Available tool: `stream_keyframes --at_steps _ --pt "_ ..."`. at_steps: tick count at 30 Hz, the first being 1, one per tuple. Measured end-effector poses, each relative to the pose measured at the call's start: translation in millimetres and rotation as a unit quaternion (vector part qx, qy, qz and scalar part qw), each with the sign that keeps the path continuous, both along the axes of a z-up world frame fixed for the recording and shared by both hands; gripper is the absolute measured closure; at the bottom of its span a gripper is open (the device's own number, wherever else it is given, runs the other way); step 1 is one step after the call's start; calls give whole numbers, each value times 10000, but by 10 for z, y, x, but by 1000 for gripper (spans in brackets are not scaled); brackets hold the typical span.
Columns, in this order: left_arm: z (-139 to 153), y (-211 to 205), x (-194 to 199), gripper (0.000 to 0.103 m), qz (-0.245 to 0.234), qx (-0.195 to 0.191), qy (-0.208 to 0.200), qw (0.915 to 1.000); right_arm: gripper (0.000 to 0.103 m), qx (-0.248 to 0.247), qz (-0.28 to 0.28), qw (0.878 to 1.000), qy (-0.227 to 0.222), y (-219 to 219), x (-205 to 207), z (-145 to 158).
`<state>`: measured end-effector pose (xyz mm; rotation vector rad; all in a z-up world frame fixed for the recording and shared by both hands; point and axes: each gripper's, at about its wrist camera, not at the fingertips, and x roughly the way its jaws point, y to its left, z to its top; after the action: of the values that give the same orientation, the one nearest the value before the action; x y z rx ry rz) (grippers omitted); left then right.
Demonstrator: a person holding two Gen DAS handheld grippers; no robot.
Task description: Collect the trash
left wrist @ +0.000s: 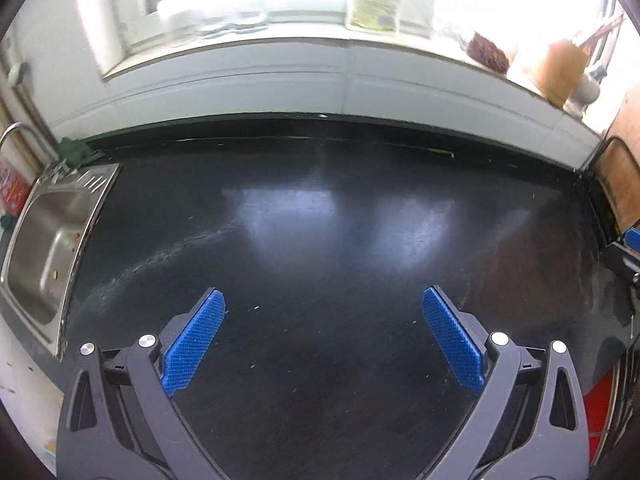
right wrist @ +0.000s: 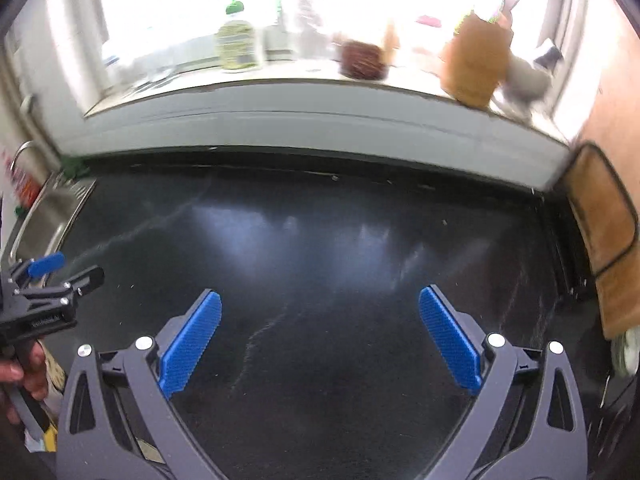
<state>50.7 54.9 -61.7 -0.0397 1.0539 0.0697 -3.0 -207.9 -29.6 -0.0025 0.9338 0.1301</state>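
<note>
- Left wrist view: the left gripper hangs over the bare black countertop with its blue pads spread wide and nothing between them. A steel sink sits at the left edge, and a windowsill with a green-labelled bottle runs along the back. No trash shows on the counter here.
- Right wrist view: the right gripper is likewise released and empty above the same counter. The left gripper shows at the left edge, held in a hand; a tan cloth hangs at the right.
- Judgement: with no trash visible, scan the counter edges and sink before committing either gripper, and keep both jaws wide until a piece sits squarely between the pads.
</note>
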Motion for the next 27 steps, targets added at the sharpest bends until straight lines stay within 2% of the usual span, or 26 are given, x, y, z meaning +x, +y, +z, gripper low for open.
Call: stream_keyframes --at_steps 6,14,27 --pt "-92 -143 192 7 -162 130 168 9996 7 156 -184 9995 203 -152 135 -124" --pt "-137 -184 319 7 -136 109 248 9995 7 151 -139 9993 323 -204 267 -176" --pt "-128 -178 283 7 -113 99 244 9996 7 151 -148 9993 302 -179 214 -133"
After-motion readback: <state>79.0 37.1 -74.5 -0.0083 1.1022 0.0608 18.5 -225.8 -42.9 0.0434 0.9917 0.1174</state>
